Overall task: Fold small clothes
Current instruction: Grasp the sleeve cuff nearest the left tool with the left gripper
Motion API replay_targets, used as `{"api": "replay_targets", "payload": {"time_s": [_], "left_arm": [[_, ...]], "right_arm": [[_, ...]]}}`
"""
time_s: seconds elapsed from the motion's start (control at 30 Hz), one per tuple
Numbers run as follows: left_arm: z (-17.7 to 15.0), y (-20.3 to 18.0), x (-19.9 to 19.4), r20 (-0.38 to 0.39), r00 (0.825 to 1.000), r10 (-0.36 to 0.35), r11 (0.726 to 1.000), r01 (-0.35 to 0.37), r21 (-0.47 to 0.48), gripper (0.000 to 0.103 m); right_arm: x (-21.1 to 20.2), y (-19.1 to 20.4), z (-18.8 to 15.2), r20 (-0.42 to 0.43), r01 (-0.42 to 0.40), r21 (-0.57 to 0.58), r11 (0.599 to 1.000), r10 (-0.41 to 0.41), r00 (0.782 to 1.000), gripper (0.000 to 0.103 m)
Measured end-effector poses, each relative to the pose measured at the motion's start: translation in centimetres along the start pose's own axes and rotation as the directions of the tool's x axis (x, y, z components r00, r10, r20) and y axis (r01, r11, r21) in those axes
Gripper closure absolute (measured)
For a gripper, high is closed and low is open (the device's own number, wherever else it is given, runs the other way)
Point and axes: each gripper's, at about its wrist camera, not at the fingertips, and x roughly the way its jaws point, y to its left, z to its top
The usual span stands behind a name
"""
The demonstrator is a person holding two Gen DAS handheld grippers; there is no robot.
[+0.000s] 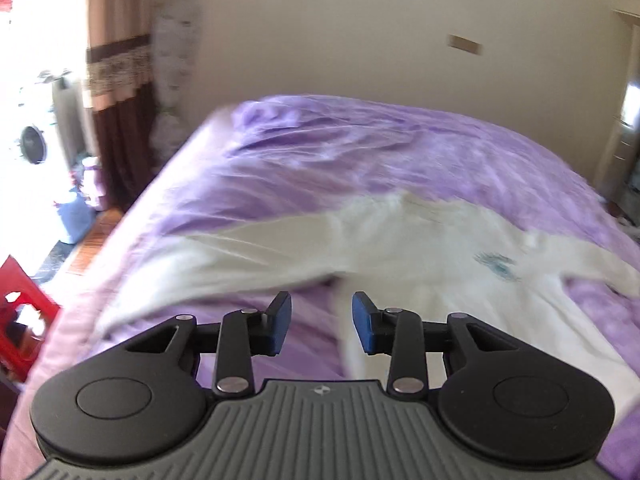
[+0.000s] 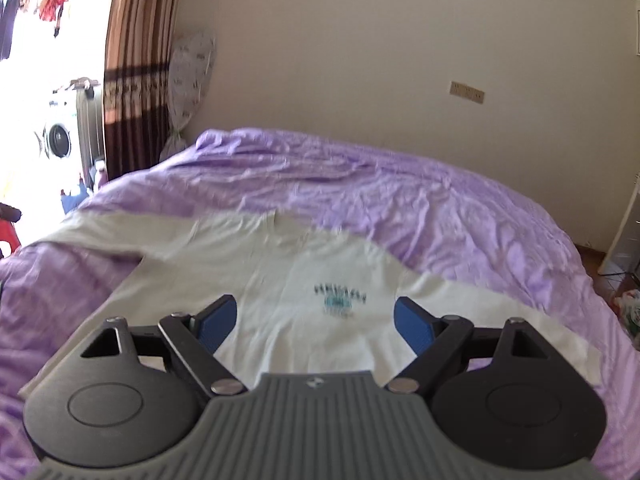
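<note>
A white long-sleeved shirt (image 2: pixel 320 276) with a small teal print (image 2: pixel 340 300) lies spread face up on the purple bed cover (image 2: pixel 400 200). Its sleeves reach out to both sides. In the left wrist view the same shirt (image 1: pixel 400 248) is blurred, one sleeve running left toward the bed's edge. My left gripper (image 1: pixel 321 322) hangs above the shirt's lower left part, its blue pads a moderate gap apart with nothing between them. Above the shirt's hem my right gripper (image 2: pixel 315 324) stands wide open and holds nothing.
The bed's left edge (image 1: pixel 100 264) drops to the floor, where a red stool (image 1: pixel 20 300) stands. A brown curtain (image 2: pixel 132 80) and a covered fan (image 2: pixel 188 80) stand at the far left. A beige wall (image 2: pixel 360 60) backs the bed.
</note>
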Motion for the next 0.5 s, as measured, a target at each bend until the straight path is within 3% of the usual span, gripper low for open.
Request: {"api": "replay_targets", "payload": {"time_s": [0.07, 0.17, 0.3, 0.37, 0.43, 0.5], "left_arm": [[1.2, 2.5, 1.8, -0.076, 0.996, 0.038, 0.999, -0.039, -0.012, 0.061], [1.8, 6.5, 4.0, -0.134, 0.989, 0.065, 0.99, -0.08, -0.113, 0.061], [1.5, 11.5, 7.3, -0.204, 0.978, 0.049, 0.98, -0.087, -0.181, 0.061], [1.1, 14.3, 8.6, -0.232, 0.97, 0.07, 0.954, -0.133, -0.269, 0.061], [0.3, 17.4, 9.9, -0.248, 0.968, 0.044, 0.918, -0.137, -0.372, 0.061], [-0.9, 20.5, 10.6, -0.256, 0.967, 0.01, 0.862, -0.138, -0.488, 0.061]], "right_arm": [[2.2, -0.6, 0.3, 0.017, -0.029, 0.02, 0.999, 0.028, 0.999, 0.021], [6.0, -1.1, 0.7, 0.0, -0.029, 0.055, 0.998, 0.03, 1.0, 0.021], [11.4, -1.4, 0.7, -0.026, -0.019, 0.097, 0.995, 0.021, 0.999, 0.021], [14.1, -1.4, 0.2, -0.048, 0.003, 0.106, 0.994, 0.002, 0.999, 0.022], [16.8, -1.6, -0.5, -0.085, 0.018, 0.118, 0.993, -0.008, 0.996, 0.024], [19.2, -2.0, -1.5, -0.132, 0.007, 0.155, 0.988, 0.014, 0.991, 0.037]]}}
